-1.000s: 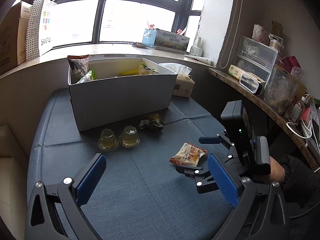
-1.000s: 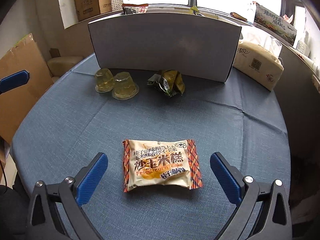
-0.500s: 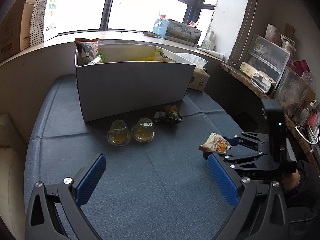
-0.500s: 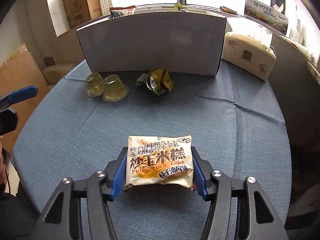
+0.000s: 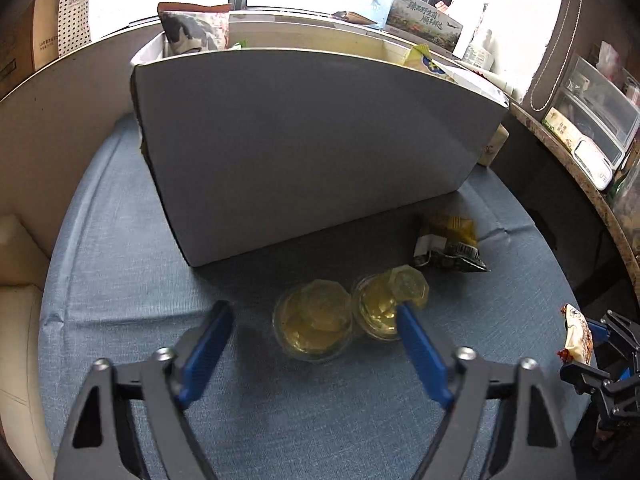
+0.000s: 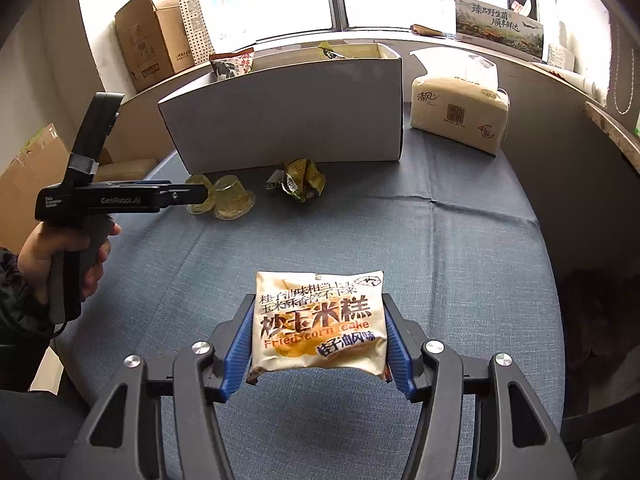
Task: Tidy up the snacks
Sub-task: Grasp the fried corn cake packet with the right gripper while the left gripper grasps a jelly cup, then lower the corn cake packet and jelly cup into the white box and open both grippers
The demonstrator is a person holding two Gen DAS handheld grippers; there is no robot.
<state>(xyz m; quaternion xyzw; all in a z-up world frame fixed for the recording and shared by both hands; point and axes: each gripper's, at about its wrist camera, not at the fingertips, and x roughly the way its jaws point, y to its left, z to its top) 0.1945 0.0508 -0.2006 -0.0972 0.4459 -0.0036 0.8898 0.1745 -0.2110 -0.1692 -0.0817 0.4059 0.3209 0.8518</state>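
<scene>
Blue pads of the right gripper (image 6: 316, 344) pinch the fried corn cake packet (image 6: 320, 324) by its side edges, above the blue tablecloth (image 6: 440, 248): light, crinkly, crushable. Left gripper (image 5: 316, 320), jaws just closing, straddles one jelly cup (image 5: 312, 322), grip unconfirmed; rigid, slippery.

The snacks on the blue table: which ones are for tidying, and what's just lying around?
For tidying: fried corn cake packet, two jelly cups, crumpled green packet, white box.

Just lying around: tissue pack, cardboard carton, plastic drawers.
</scene>
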